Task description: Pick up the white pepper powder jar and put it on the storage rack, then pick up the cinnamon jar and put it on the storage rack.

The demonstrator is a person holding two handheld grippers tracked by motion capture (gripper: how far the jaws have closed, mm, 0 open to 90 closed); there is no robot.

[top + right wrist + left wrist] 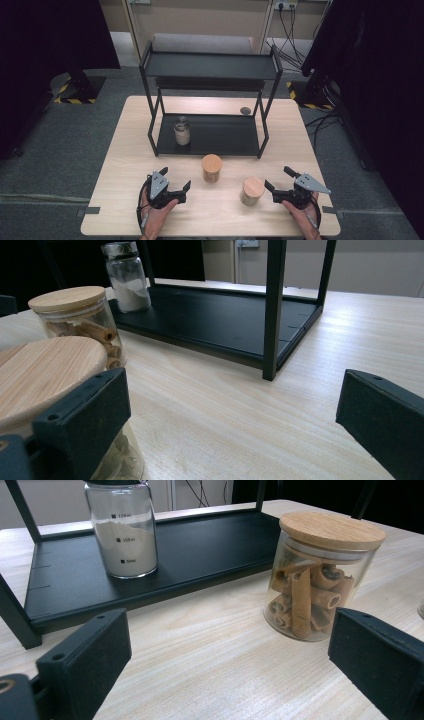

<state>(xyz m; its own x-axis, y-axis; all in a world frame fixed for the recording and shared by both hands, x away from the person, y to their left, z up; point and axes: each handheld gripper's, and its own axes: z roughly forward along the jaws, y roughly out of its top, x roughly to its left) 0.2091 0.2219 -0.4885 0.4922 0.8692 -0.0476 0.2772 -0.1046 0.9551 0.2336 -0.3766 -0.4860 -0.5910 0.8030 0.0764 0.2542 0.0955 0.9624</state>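
While both grippers' fingers gape wide, powder jar (pixel 122 530) marked 150ml, 100ml.

I see a black rack (pixel 210 135) on pale wood table (pixel 120 165), tan-lidded jars (pixel 211 168), white powder bottle (pixel 182 131).

Clear glass jar (pixel 315 587) with matt wooden lid; matt black metal rack (pixel 210 135).

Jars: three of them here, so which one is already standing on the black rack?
The jar of white powder, on the rack's lower shelf. It has a dark cap; the two wooden-lidded jars stand on the table in front.
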